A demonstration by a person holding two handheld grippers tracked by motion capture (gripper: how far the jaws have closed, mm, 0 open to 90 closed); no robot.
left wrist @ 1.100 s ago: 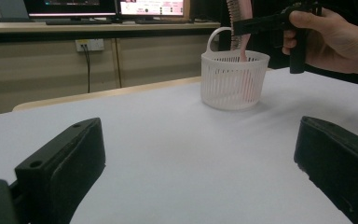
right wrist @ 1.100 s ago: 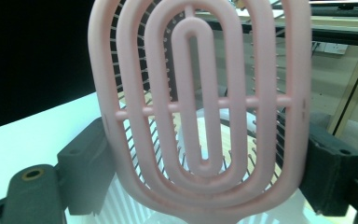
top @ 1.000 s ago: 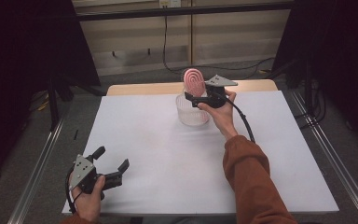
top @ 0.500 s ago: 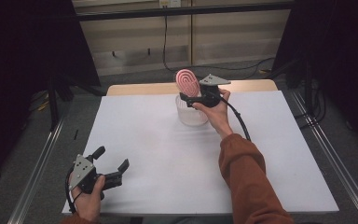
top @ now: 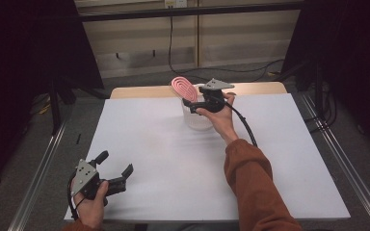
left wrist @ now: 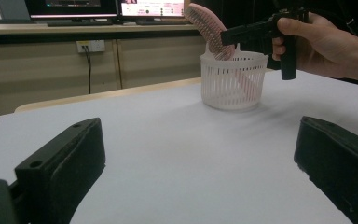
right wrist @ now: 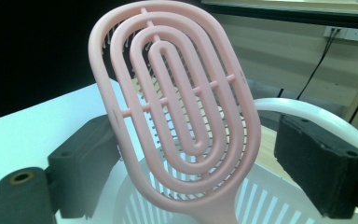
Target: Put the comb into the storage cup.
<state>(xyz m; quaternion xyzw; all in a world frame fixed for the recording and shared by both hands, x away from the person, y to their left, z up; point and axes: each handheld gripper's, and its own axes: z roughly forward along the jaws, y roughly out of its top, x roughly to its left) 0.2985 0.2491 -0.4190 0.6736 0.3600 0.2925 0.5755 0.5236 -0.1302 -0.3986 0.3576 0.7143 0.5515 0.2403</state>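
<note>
**Pink hairbrush standing in the white basket, right gripper at its head**

Here, the pink hairbrush [right wrist: 177,107] stands handle-down in the white slotted basket [left wrist: 233,81]. Its oval head rises above the rim and leans toward the far left in the high view. The basket sits on the white table top [top: 173,163] near the far edge, roughly at mid-width.

Right gripper [top: 198,99]: held by the right hand [top: 219,115] just above the basket rim, reaching in from the right. In the right gripper view the two black jaws stand wide apart, one on each side of the brush head. The left jaw lies close against the edge of the head; whether it touches cannot be told. The right jaw stands clear of the head with a visible gap. The jaws are therefore not clamped on the brush.

Left gripper [top: 115,168]: held by the left hand [top: 91,202] at the near left corner of the table, well apart from the basket. Its jaws are spread wide with only bare table between them.

Writing: no brand, label or lettering can be read on the brush, the basket or the grippers. The two screens [left wrist: 107,7] behind the table in the left gripper view are lit, but their content is too small to read.
</note>
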